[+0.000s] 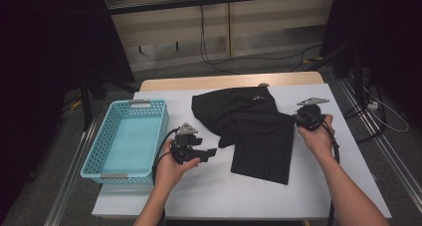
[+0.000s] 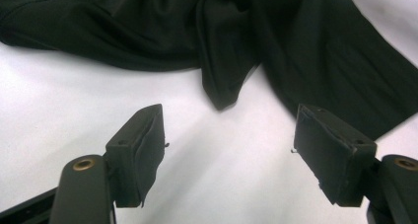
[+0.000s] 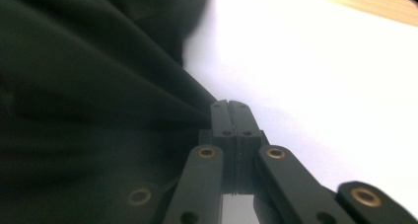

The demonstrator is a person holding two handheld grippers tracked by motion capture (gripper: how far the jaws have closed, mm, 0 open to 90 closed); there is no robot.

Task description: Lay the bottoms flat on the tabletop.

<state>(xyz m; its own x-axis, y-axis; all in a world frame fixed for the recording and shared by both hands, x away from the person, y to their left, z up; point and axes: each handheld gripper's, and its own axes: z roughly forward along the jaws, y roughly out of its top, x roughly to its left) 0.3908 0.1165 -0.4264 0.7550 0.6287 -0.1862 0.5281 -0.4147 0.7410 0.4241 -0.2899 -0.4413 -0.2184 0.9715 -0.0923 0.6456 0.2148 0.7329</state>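
Observation:
A black garment lies crumpled on the white-covered table. One flat part hangs toward the front. My right gripper is at its right edge. In the right gripper view the jaws are pressed together, and the cloth runs in taut folds into their tips. My left gripper rests low at the garment's left side. Its jaws stand wide apart over bare table. A pointed fold of the garment lies just beyond them, apart from both pads.
A light blue plastic basket with nothing in it stands at the table's left, close to my left hand. A bare wooden strip runs along the far edge. Cables lie on the floor beyond the table.

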